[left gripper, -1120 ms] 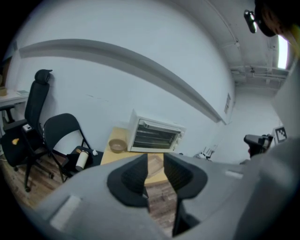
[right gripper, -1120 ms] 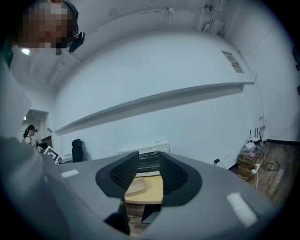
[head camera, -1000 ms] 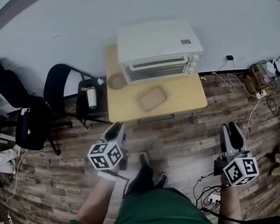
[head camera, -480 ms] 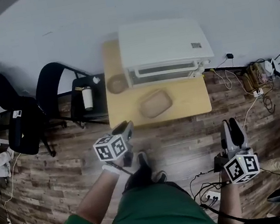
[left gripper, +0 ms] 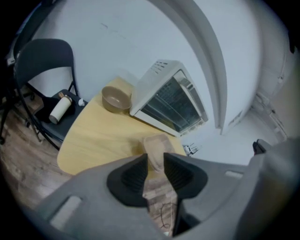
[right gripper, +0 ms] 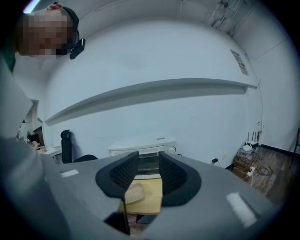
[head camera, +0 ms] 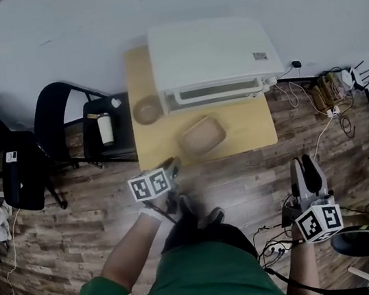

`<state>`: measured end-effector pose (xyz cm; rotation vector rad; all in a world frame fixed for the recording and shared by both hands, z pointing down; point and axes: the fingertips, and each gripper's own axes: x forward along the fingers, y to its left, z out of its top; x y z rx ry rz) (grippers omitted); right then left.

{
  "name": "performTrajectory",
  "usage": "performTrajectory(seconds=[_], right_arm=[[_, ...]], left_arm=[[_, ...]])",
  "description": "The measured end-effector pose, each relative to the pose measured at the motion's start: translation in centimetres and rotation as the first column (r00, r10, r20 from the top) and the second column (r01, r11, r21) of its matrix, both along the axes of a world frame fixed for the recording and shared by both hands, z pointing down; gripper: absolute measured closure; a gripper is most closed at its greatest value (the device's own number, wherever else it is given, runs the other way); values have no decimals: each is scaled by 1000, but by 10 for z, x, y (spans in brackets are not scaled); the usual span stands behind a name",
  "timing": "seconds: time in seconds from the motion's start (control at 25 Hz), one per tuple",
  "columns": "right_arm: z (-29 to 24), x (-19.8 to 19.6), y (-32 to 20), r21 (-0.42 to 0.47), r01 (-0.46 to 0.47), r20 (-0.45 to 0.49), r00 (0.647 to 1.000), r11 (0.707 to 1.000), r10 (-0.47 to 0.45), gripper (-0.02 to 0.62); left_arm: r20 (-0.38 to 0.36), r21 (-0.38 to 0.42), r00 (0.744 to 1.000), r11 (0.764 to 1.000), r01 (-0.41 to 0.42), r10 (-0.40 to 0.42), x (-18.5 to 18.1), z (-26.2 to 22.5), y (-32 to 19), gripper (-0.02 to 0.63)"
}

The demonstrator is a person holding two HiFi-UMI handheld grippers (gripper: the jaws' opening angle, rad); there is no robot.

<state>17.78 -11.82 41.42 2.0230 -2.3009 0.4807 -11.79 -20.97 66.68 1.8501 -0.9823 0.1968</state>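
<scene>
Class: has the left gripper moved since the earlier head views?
Yes. The left gripper has moved forward, toward the wooden table; its jaws now reach the table's near edge.

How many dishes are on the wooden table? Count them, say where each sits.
2. A round brown bowl stands beside the white toaster oven; a rectangular tan tray lies in front of the oven. Others may be hidden inside it.

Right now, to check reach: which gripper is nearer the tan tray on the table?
Left. The left gripper hangs at the front edge of the table, just short of the tan tray; the right gripper is over the floor, farther back and rightward.
</scene>
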Motion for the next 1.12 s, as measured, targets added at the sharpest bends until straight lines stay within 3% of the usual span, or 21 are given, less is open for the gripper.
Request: performTrajectory(seconds=[0.44,0.84,1.12], right_arm=[[35,25,-22,-44,23,66,998,999,-20,466],[56,45,-41,-64,57,111,993,996,-49,466],[62,48,-47,-72,70,117,991,995,-61,466]], left_arm=[[-70,-177,994,982,69,-83,34,46,-20,500],[-105,-264,979,954,142,-175,43,69,-37,500],[-110,-275,979,952,138,-174,47,76,-41,512]])
